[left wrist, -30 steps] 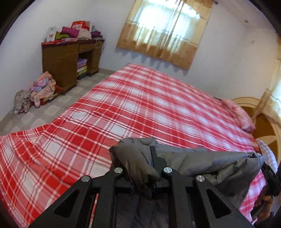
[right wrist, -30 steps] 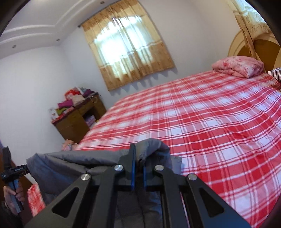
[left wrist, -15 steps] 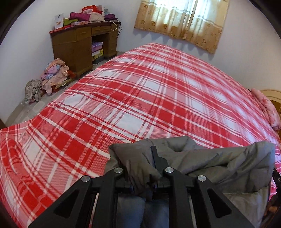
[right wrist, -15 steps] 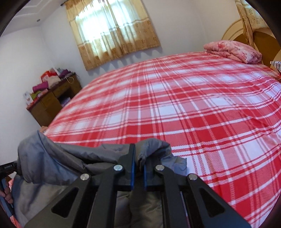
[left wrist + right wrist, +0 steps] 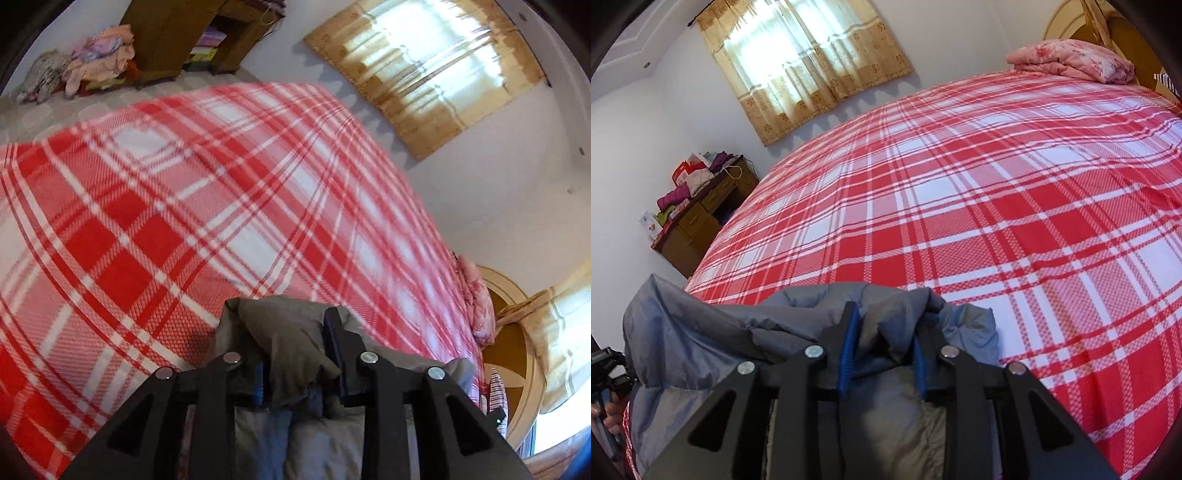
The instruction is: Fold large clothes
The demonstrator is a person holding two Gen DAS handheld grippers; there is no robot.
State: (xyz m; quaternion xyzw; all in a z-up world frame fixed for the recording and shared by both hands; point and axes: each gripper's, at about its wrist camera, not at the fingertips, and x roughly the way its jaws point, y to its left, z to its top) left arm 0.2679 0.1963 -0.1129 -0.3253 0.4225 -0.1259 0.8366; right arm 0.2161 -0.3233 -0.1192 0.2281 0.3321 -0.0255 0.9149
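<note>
From the left wrist, the left gripper (image 5: 295, 354) has just been opening; the grey jacket (image 5: 284, 332) sits loose between its fingers, low on the bed (image 5: 166, 206).

From the right wrist, the right gripper (image 5: 884, 350) has been opening too, jacket between, its long edge running left toward the other hand (image 5: 605, 410).

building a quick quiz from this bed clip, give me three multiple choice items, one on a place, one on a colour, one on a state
1. Where does the folded pink blanket lie?
A. on the desk
B. at the head of the bed
C. on the floor

2. What colours is the bed cover?
A. red and white
B. blue and white
C. plain green

3. How do the right gripper's jaws stand around the grey jacket?
A. shut tight, no fabric between
B. parted, fabric between them
C. wide open over bare cover

Answers:
1 B, it sits by the headboard.
2 A, the plaid is red and white.
3 B, the jaws have just been opening and a jacket fold lies loose between the blue pads.
</note>
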